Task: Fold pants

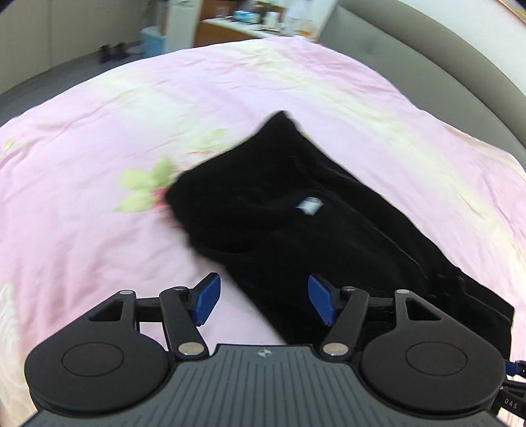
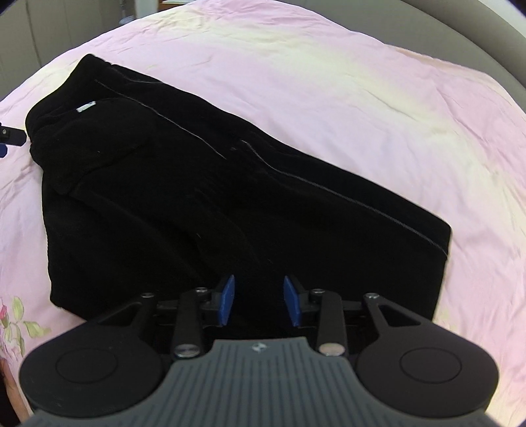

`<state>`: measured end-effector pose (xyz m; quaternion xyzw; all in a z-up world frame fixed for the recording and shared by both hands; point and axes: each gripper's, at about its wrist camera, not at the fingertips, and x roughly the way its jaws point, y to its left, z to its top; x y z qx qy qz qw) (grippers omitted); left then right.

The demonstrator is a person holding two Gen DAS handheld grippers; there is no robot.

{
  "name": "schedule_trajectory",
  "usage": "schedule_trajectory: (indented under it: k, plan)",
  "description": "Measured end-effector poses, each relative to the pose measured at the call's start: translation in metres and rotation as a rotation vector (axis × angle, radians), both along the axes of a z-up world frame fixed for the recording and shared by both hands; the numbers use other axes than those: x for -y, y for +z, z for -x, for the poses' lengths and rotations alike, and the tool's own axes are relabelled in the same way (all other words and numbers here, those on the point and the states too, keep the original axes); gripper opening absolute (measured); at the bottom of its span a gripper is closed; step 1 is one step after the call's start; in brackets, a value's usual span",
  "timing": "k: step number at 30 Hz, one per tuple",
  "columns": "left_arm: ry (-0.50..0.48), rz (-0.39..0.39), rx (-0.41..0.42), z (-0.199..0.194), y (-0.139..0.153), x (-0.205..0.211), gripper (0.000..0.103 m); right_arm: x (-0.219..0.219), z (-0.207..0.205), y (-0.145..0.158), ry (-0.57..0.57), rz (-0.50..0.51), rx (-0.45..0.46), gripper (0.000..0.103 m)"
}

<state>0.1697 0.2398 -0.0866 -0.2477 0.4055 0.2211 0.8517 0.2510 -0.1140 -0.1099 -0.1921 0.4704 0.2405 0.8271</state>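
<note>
Black pants (image 1: 296, 216) lie folded lengthwise on a pink floral bedspread (image 1: 98, 138), with a small white label (image 1: 309, 206) near the waist. My left gripper (image 1: 263, 297) is open and empty, hovering over the pants' near edge by the waist end. In the right wrist view the pants (image 2: 230, 184) stretch from the waist at upper left to the leg hems at lower right, with the white label (image 2: 85, 107) showing. My right gripper (image 2: 259, 300) is open and empty, just above the lower edge of the legs. The view is motion-blurred on the left.
The bedspread (image 2: 328, 82) surrounds the pants on all sides. A grey padded headboard (image 1: 443, 59) runs along the right. A wooden desk with clutter (image 1: 256, 23) and a light blue bin (image 1: 151, 39) stand beyond the bed. The left gripper's tip (image 2: 10, 136) shows at the right view's left edge.
</note>
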Motion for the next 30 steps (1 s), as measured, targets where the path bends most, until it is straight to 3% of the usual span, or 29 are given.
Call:
schedule_trajectory:
  k: [7,12,18,25,28,29,30]
  plan:
    - [0.149,0.115,0.021,0.032,-0.015,-0.058,0.078,-0.044,-0.021,-0.007,0.006,0.009,-0.004,0.031]
    - [0.182,0.246,0.041,0.038,-0.033,-0.093,0.078,-0.071,-0.034,-0.01,0.055,0.056,-0.003,0.03]
    - [0.163,0.359,0.061,0.021,-0.057,-0.107,0.079,-0.085,-0.054,-0.017,0.096,0.104,-0.043,0.029]
    - [0.151,0.358,0.099,-0.002,-0.078,-0.103,0.079,-0.08,-0.061,-0.02,0.088,0.086,-0.065,0.029]
    - [0.121,0.354,0.124,-0.008,-0.08,-0.101,0.062,-0.072,-0.06,-0.018,0.08,0.075,-0.073,0.029]
    - [0.114,0.369,0.138,-0.009,-0.081,-0.101,0.05,-0.072,-0.06,-0.017,0.08,0.075,-0.074,0.029]
    - [0.114,0.385,0.149,-0.008,-0.082,-0.101,0.047,-0.072,-0.061,-0.017,0.081,0.076,-0.073,0.029]
